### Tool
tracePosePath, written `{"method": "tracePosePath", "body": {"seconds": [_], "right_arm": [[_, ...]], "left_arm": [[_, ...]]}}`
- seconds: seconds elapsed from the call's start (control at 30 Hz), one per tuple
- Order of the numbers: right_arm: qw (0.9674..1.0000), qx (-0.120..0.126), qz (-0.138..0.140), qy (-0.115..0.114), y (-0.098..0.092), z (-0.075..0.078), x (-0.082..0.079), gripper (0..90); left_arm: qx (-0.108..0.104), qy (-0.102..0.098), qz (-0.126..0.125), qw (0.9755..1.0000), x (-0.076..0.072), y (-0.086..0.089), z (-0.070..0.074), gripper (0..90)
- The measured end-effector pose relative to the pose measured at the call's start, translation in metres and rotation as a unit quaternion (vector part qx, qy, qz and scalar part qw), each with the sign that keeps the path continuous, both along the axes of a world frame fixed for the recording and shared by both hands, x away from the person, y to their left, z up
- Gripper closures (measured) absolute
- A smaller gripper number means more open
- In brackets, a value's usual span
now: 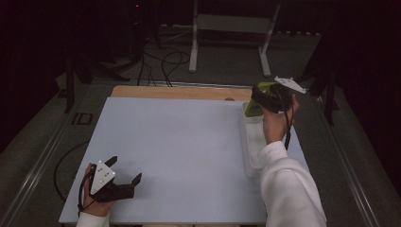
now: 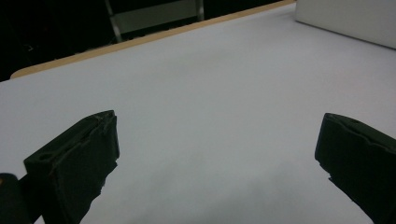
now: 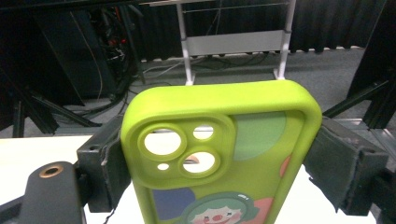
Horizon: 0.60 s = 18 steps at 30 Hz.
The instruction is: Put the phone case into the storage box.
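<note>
Nearest the camera, at the counter's (image 1: pixel 179 142) near left corner, the left gripper (image 1: pixel 124 176) rests with its jaws wide apart and nothing between them. Over the far right corner, the right gripper (image 1: pixel 261 95) holds a lime-green phone case (image 3: pixel 224 154), jaws clamped on its two long sides, camera cut-outs facing up. It hangs above the far end of a white tray (image 1: pixel 250 156) along the right edge.

A white counter (image 1: pixel 179 156) with a wooden far edge (image 1: pixel 179 92) carries a long white tray (image 1: pixel 249 156) along its right side. Beyond it, on the grey floor, a white metal stand (image 1: pixel 231 28) rises, with black cables (image 1: pixel 161 64) tangled to its left.
</note>
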State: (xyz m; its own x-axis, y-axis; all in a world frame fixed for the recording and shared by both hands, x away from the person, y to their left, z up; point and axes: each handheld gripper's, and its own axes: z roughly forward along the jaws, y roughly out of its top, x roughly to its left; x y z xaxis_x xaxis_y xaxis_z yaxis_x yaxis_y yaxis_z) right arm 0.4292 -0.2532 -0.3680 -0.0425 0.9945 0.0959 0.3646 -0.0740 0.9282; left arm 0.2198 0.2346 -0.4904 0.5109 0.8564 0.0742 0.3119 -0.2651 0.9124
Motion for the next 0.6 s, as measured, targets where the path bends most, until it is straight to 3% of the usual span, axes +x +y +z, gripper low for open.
{"method": "tracePosePath", "body": {"seconds": [0.6], "right_arm": [[0.9998, -0.003, -0.012, 0.015, -0.005, -0.012, 0.005, 16.2]], "left_arm": [[0.0, 0.0, 0.001, 1.0, 0.0, 0.0, 0.0, 0.4]]}}
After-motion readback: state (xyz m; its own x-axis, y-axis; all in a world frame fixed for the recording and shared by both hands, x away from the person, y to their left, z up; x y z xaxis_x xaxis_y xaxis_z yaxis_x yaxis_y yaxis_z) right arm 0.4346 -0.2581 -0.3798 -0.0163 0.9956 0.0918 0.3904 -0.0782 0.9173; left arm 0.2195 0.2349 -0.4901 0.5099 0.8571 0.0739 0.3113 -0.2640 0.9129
